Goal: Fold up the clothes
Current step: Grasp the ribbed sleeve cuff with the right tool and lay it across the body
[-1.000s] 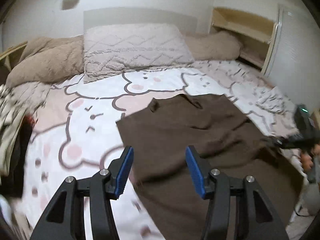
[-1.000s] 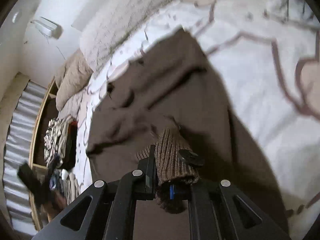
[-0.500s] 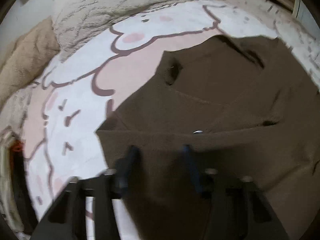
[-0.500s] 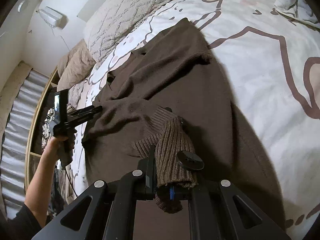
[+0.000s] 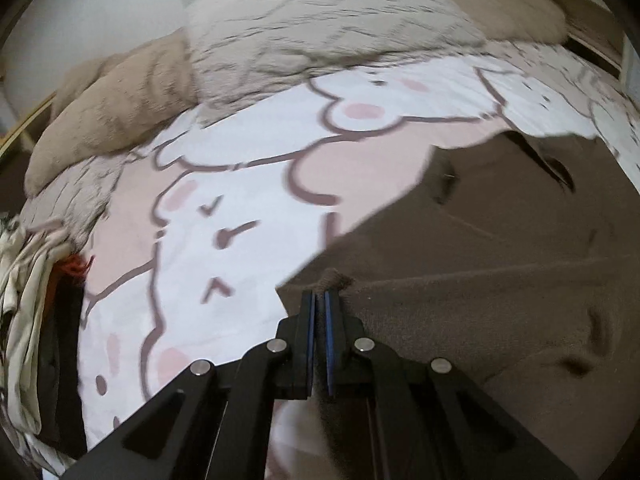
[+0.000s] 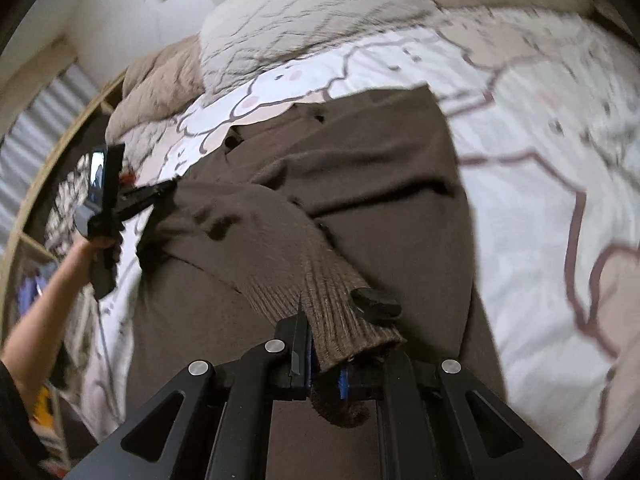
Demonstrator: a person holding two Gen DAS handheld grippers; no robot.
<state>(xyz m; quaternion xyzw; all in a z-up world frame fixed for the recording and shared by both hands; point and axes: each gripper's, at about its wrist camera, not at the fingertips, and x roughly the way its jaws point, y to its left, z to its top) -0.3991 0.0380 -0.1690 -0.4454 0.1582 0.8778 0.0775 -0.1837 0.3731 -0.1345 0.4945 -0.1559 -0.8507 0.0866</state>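
A brown knit sweater lies spread on the bear-print bed sheet. In the left wrist view my left gripper is shut on a small pinch of the sweater's left edge, and a tuft of fabric pokes up past the blue pads. In the right wrist view my right gripper is shut on a ribbed cuff of the sweater, beside a dark button. The sleeve trails back over the sweater's body. At the sweater's left edge a hand holds the left gripper.
A quilted pillow and a beige blanket lie at the head of the bed. A pile of other clothes sits past the bed's left edge, in front of a wooden shelf. Bare sheet lies right of the sweater.
My left gripper came down to the sweater's left edge and went from wide open to shut on the fabric. My right gripper rolled and lifted a little, still holding the ribbed cuff.
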